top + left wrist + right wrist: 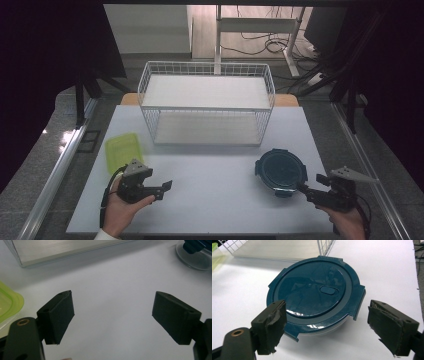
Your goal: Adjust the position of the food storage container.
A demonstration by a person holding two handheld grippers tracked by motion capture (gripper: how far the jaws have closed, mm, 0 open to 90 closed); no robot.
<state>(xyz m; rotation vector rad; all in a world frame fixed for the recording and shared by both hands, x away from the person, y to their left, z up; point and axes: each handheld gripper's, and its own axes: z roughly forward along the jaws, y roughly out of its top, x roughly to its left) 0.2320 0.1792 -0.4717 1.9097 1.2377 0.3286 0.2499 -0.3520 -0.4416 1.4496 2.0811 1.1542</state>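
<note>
Right gripper view: container [317,293] just beyond claw [327,327].

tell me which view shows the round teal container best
The right gripper view: the round teal container sits close, lid and clips clear. The high view shows it small; the left gripper view catches its edge at the corner.

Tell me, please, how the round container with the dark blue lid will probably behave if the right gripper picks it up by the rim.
The round container looks rigid, so it should not bend. Its glossy lid shows reflections, so the pads may slip. It sits low and wide on the table, so tipping seems unlikely. The right gripper stands open just before it.
</note>
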